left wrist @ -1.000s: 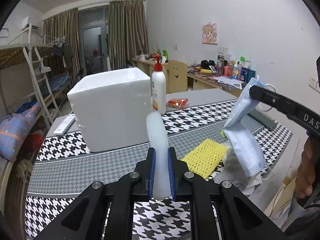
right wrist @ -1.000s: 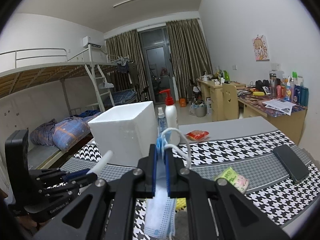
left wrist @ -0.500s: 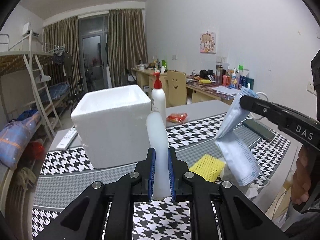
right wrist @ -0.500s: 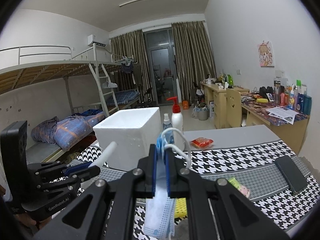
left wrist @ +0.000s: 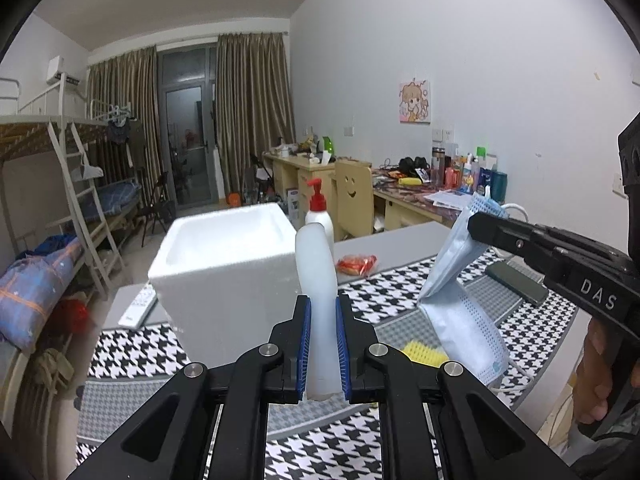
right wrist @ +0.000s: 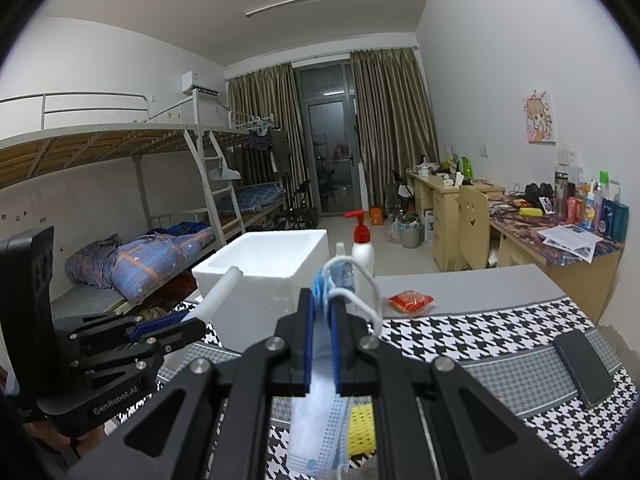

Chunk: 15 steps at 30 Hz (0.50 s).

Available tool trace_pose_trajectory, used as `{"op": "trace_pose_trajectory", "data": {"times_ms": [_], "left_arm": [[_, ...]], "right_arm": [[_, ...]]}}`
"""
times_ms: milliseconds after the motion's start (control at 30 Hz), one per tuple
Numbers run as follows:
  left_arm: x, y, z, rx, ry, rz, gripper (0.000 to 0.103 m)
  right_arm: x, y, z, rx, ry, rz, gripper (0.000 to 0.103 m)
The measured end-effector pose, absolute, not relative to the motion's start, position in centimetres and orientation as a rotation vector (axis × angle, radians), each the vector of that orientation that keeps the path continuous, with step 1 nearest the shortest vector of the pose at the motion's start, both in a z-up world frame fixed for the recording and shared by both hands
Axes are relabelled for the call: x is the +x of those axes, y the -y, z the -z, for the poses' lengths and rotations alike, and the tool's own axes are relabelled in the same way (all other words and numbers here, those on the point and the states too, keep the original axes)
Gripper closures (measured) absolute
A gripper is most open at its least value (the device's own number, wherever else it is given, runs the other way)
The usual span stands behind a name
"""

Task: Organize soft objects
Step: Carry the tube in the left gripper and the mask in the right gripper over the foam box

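A dorm room with bunk beds, and a black-and-white houndstooth tablecloth (left wrist: pixel 400 292) up front. The left gripper (left wrist: pixel 322 354) clamps a soft translucent white tube (left wrist: pixel 317 280); the right gripper (right wrist: pixel 321 354) pinches a pale blue pleated face mask (right wrist: pixel 316 428), both held in the air near the open white foam box (left wrist: pixel 228 268). Risk: the dangling mask could snag the box rim, or the tube slip out. Readable lettering: "DAS", "GenRobot.AI".

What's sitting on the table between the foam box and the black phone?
In the right wrist view, the red-capped pump bottle stands beside the foam box, then a red snack packet lies on bare grey table short of the phone.
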<state>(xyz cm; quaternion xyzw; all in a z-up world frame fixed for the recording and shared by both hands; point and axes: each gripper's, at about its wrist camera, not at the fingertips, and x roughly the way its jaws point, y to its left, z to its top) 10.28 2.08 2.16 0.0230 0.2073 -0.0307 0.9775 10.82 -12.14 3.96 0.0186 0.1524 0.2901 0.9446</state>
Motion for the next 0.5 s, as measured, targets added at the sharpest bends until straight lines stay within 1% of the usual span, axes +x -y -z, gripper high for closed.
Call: {"op": "trace_pose_trajectory", "data": {"times_ms": [500], "left_arm": [[12.4,-2.0,-4.8,0.053,-0.381,0.047,0.089]], "right_arm": [[12.5,11.0,-6.1,0.020,-0.293,-0.595,0.093]]}}
